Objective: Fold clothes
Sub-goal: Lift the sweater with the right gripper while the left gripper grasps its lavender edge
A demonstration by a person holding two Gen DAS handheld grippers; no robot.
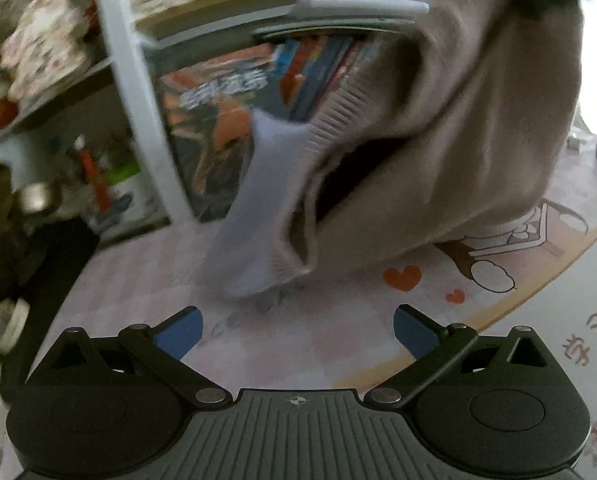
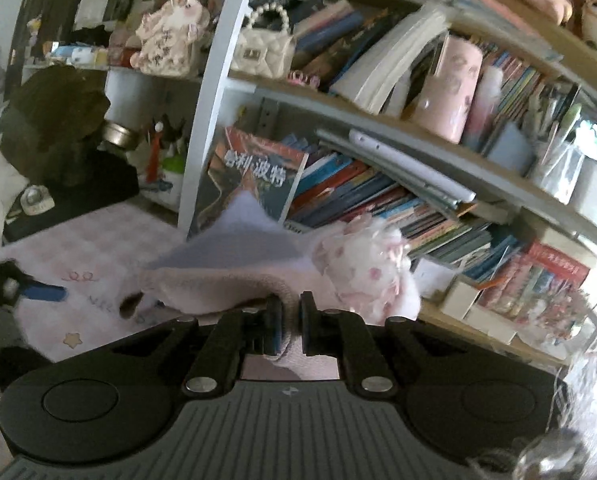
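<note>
A pink-beige sock (image 1: 458,152) with a pale lilac toe or heel part (image 1: 254,208) hangs in the air in the left wrist view, its lower end touching the pink patterned mat (image 1: 298,336). My left gripper (image 1: 298,330) is open and empty, just in front of the sock's hanging end. My right gripper (image 2: 290,320) is shut on the sock's pink edge (image 2: 218,288) and holds it up; the lilac part (image 2: 242,240) drapes beyond it. The left gripper's blue fingertip (image 2: 44,292) shows at the left of the right wrist view.
A white bookshelf post (image 1: 138,92) and shelves full of books (image 2: 378,192) stand close behind the mat. A pink-and-white plush (image 2: 362,264) lies at the shelf's foot. Dark clutter and a metal jar (image 2: 116,134) sit at the left. The mat's edge (image 1: 538,288) runs at right.
</note>
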